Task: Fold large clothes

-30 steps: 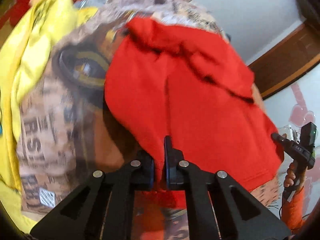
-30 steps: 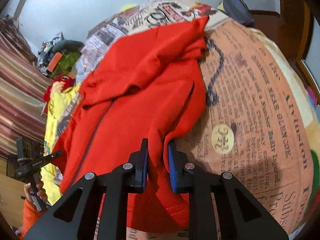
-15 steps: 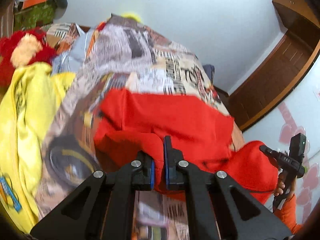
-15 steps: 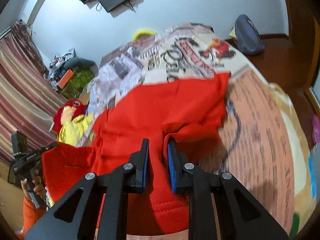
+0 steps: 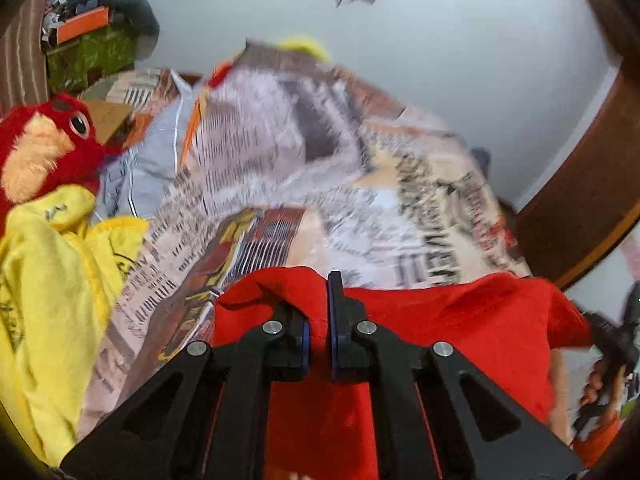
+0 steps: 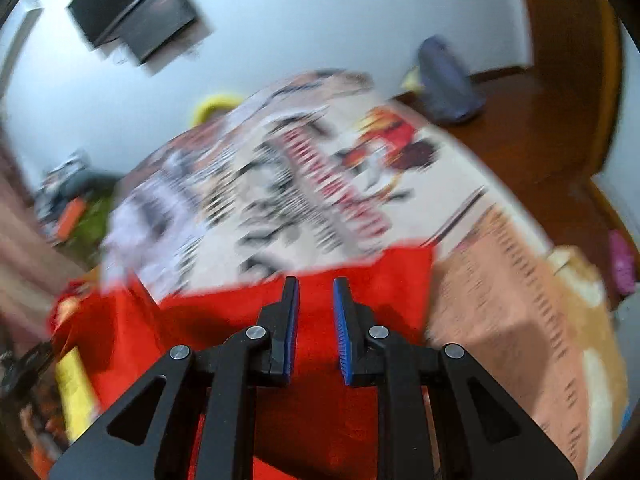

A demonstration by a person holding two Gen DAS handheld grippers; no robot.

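A large red garment (image 5: 460, 320) lies on a bed with a newspaper-print cover (image 5: 304, 184). My left gripper (image 5: 318, 320) is shut on a fold of the garment's near edge, with cloth bunched over its left finger. In the right wrist view the red garment (image 6: 248, 320) spreads below and around my right gripper (image 6: 314, 304). Its jaws stand a little apart over the cloth, and no fold is pinched between the blue pads (image 6: 341, 332). The other gripper (image 5: 612, 340) shows at the right edge of the left wrist view.
A yellow garment (image 5: 52, 292) and a red plush toy (image 5: 44, 148) lie at the bed's left side. The bed cover (image 6: 320, 184) fills the right wrist view, with a dark bag (image 6: 448, 84) on the wooden floor beyond. A wall-mounted screen (image 6: 136, 16) hangs above.
Both grippers have swung up and forward, carrying the garment's near edge toward the far side. The right gripper's jaws have opened and let go of the cloth. The left stays shut.
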